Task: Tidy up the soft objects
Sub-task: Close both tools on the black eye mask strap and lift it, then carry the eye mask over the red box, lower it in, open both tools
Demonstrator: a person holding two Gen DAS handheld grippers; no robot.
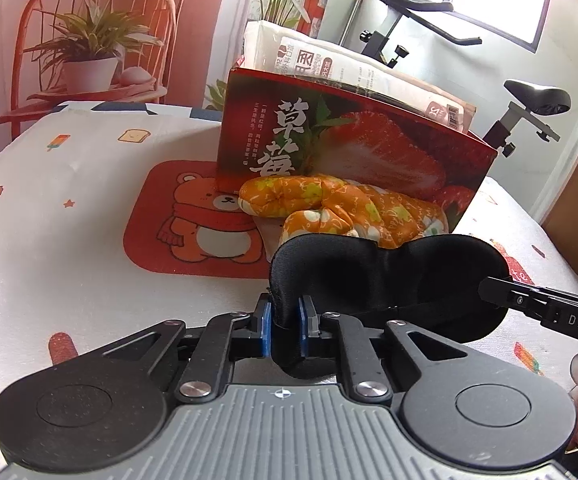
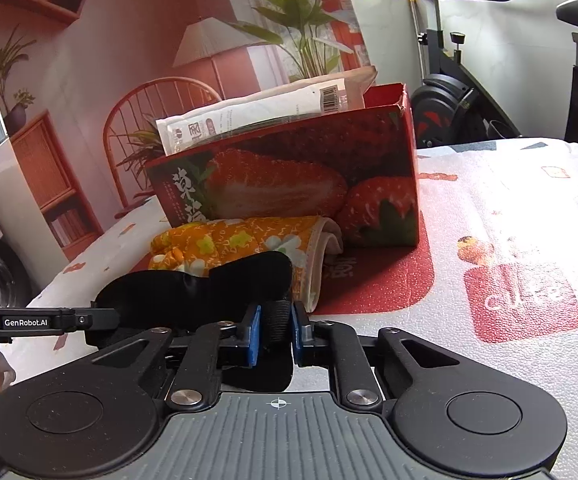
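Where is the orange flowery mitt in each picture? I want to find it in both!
Left wrist view: the orange flowery mitt lies in the middle, just behind the black eye mask, in front of the strawberry box.
Right wrist view: the mitt sits left of centre, again behind the eye mask and in front of the box.
Shared landmark: the red strawberry box with the white packet sticking out of it.

Eye mask [image 1: 389,276]: black, padded, stretching sideways above the table, one end pinched at each side.
Oven mitt [image 1: 341,208]: orange with a flower print, quilted, lying flat just behind the mask, against the box front.
Box [image 1: 353,148]: red strawberry carton, standing upright and open, holding white packets [image 1: 329,60].
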